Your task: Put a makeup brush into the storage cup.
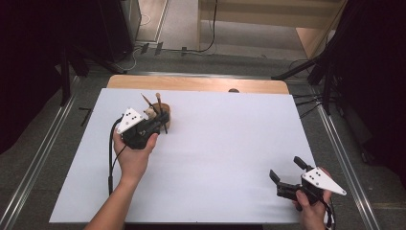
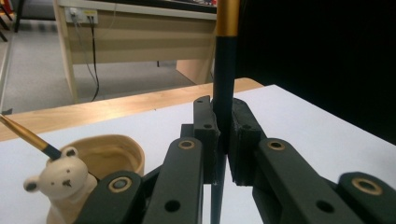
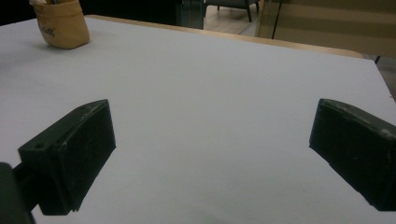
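A tan holder cup [image 1: 164,109] with a small white bear figure [image 1: 150,113] on its rim stands at the left rear of the white sheet. My left gripper [image 1: 162,120] sits right beside it, shut on a dark-handled brush [image 2: 224,70] with a gold ferrule, held upright. In the left gripper view the cup [image 2: 116,151] and the bear [image 2: 60,179] lie just left of the jaws, and a second brush [image 2: 28,135] leans in the cup. My right gripper [image 1: 287,168] rests open near the front right corner, nothing between its jaws. The right gripper view shows the cup [image 3: 63,25] far off.
A white sheet [image 1: 215,143] covers the table, with a bare wooden strip [image 1: 201,84] along the far edge and a small dark spot [image 1: 233,90] on it. Metal rails [image 1: 43,153] and dark stand legs [image 1: 316,67] flank the table on the floor.
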### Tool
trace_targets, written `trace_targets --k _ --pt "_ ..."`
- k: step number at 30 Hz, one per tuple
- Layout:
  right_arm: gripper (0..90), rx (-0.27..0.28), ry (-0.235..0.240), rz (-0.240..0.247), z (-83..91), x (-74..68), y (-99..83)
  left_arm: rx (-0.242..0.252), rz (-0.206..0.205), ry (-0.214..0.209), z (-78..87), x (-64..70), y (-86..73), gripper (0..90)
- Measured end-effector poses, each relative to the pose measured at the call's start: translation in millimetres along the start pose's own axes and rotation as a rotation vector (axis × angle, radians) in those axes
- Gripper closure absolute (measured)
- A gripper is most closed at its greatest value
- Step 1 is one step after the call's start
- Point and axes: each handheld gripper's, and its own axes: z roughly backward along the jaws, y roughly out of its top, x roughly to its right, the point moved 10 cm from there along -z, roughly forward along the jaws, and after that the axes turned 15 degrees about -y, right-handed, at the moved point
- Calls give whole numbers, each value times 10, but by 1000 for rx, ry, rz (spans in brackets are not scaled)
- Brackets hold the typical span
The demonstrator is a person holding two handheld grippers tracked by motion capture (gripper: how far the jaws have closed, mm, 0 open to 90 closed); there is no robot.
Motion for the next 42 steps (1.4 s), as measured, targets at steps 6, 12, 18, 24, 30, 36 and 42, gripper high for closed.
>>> trace_targets --k 6,12,18,24,30,36,42 --pt "19 2 -5 -9 9 29 4 20 2 24 -27 -111 78 846" --pt "25 4 -7 -13 6 42 3 33 0 52 -60 -228 118 846" --pt "29 5 -9 -13 5 45 5 41 -11 82 -143 -339 134 845" --pt "32 3 -9 -13 5 38 1 63 -13 125 -222 -452 157 845" --pt "34 4 -11 -18 12 55 2 56 -19 167 -317 -572 95 844" --pt "36 6 -11 -18 14 63 4 62 -10 194 -389 -657 34 843" --pt "37 7 -10 -20 16 63 6 37 -12 243 -445 -710 -46 842"
